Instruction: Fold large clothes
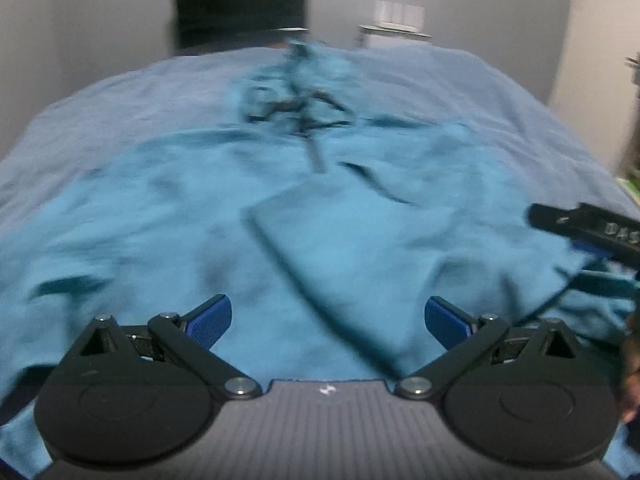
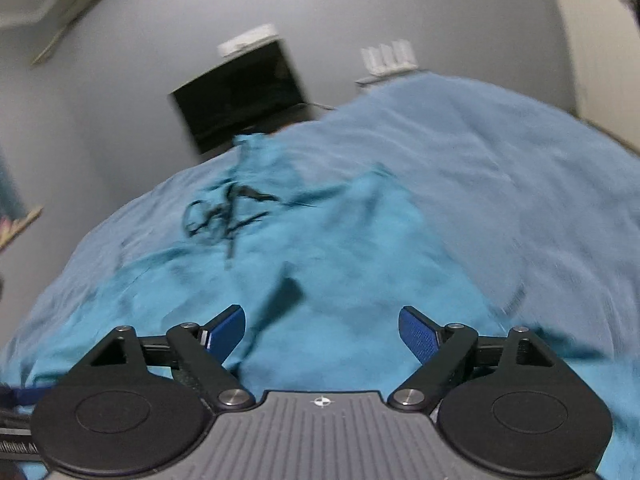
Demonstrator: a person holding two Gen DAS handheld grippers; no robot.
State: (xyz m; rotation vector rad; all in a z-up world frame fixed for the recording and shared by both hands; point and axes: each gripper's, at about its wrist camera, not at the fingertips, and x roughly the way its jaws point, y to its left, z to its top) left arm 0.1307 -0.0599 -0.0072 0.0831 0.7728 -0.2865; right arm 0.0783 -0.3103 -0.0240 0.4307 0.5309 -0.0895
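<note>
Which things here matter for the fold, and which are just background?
For the job:
teal garment, spread out and wrinkled
dark drawstrings on it
left gripper, open
right gripper, open

Background:
blue bedspread beneath
dark screen by the wall
white shelf

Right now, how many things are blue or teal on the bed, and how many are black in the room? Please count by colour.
Teal: 1, the teal garment.
Pale blue: 1, the bedsheet.
Black: 2, the drawstring cords on the garment and the dark screen by the wall.
Total: 4. Both hand-held grippers are open, holding nothing.
</note>
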